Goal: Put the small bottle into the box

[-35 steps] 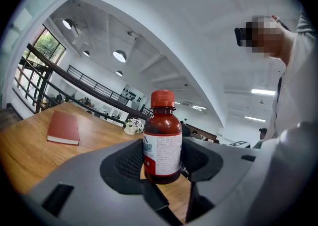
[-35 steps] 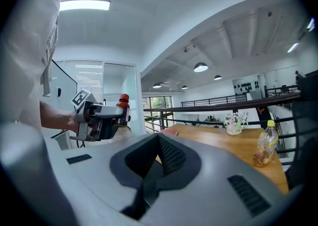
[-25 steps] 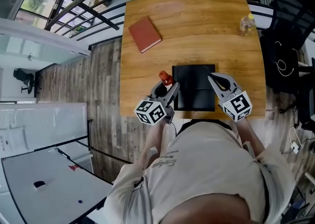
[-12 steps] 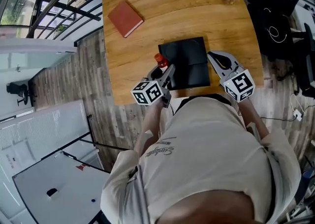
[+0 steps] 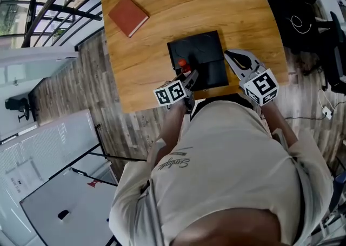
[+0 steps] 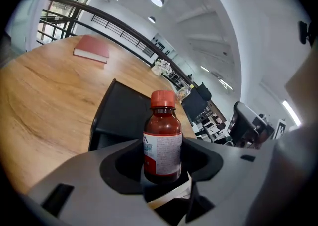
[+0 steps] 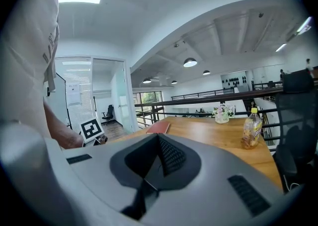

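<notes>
Item: bottle (image 6: 162, 140), which I held upright, clamped at its base in my left gripper (image 5: 188, 79), above the box's (image 5: 203, 50) near edge, presumably for lowering in; right gripper (image 5: 236, 58) idled alongside, jaws together, empty.

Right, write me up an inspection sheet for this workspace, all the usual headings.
Surface: wooden table, mostly bare.
Job's things: small bottle, red cap, upright; black box near the table's front edge, the bottle over its near-left corner.
Clutter: red book and drink bottle at the far side, flowers beyond.
Grippers: left gripper shut on the small bottle; right gripper shut, empty, beside the box.
Cables: thin cable on the floor to the right.
Surroundings: black chair, railing, whiteboard.
</notes>
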{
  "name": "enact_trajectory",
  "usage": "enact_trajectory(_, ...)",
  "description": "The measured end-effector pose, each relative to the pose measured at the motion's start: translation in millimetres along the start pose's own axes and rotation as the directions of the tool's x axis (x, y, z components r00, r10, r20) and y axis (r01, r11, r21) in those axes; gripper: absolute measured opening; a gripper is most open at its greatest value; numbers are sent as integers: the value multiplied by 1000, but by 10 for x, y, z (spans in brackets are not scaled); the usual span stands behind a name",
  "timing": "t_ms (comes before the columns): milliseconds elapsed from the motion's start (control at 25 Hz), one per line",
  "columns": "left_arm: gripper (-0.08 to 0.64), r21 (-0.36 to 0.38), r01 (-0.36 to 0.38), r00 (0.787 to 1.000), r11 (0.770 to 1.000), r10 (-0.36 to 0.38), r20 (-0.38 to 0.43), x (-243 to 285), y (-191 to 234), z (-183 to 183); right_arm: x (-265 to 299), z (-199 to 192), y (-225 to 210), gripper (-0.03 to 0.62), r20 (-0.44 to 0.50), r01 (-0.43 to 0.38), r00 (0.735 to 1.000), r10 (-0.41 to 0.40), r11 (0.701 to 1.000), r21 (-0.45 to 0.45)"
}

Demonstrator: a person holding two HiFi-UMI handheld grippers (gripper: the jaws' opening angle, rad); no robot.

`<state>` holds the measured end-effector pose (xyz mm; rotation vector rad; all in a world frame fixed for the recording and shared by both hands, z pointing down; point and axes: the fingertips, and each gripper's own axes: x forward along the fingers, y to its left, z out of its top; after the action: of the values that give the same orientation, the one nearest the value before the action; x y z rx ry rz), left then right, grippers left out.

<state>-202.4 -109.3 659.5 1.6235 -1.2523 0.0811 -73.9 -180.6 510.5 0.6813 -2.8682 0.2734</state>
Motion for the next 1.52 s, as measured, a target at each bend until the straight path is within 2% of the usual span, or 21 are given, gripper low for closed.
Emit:
enact_trajectory(400, 225, -54, -55, 993, 997, 49, -103, 126, 138, -346, -107, -51, -32, -5, 5, 18, 1000, -18, 1000, 10)
enact_trajectory(800, 225, -40, -115, 980, 993, 107, -166, 181, 268, -571, -270, -113, -125, -5, 11, 34, 999, -34, 999, 24)
enact_trajectory(1160, 225, 1, -157, 960, 988, 153, -236, 193, 363, -754, -340, -116, -178, -5, 45, 48, 998, -50, 998, 48)
enact_trajectory(1520, 225, 5, -233, 924, 972, 224, -309, 217, 407, -833, -505, -199, -290, -5, 45, 77, 996, -80, 995, 58)
